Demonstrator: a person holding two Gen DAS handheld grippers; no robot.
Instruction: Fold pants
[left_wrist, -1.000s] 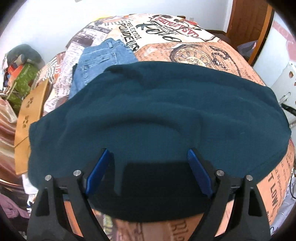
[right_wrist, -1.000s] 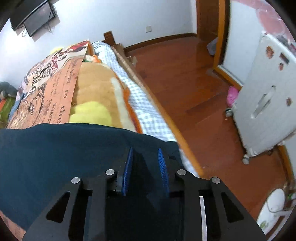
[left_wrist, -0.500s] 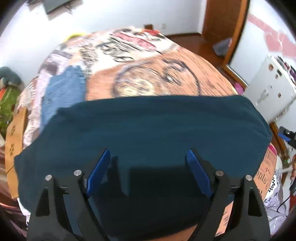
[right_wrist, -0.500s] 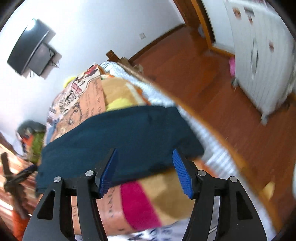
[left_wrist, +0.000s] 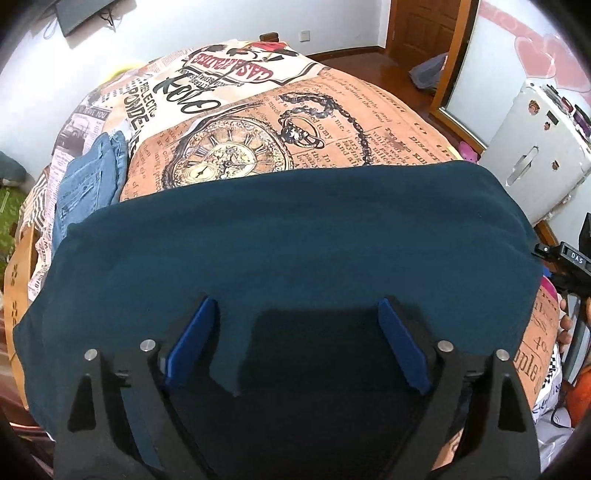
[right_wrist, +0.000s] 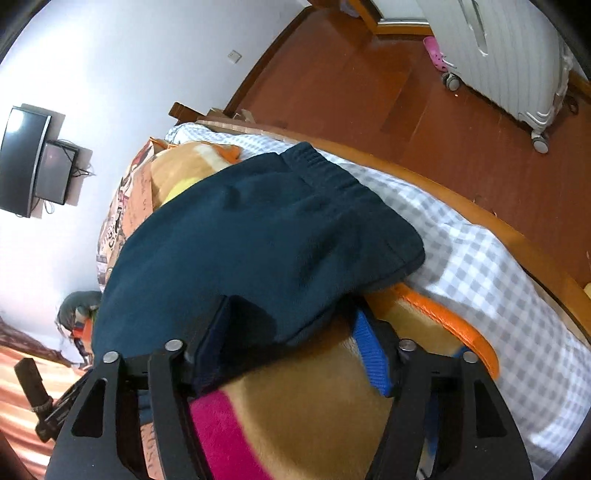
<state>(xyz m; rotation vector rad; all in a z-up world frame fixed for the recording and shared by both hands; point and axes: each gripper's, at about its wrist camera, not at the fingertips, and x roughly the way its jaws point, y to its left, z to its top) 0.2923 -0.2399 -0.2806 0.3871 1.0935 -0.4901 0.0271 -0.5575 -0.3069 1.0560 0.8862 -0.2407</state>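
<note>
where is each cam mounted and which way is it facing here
Left wrist: on the left gripper, looking down across the pants and bedspread toward the door; its open fingers show.
Right wrist: on the right gripper, looking along the bed edge at the waistband, checked sheet and floor; its open fingers show.
Shared: the pants and bedspread.

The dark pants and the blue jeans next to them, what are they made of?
The dark pants look like soft fleece or sweatshirt knit: matte, fuzzy, with a gathered stretchy waistband. The blue jeans look like denim: faded blue with stitched seams. Both are guesses from looks alone.
</note>
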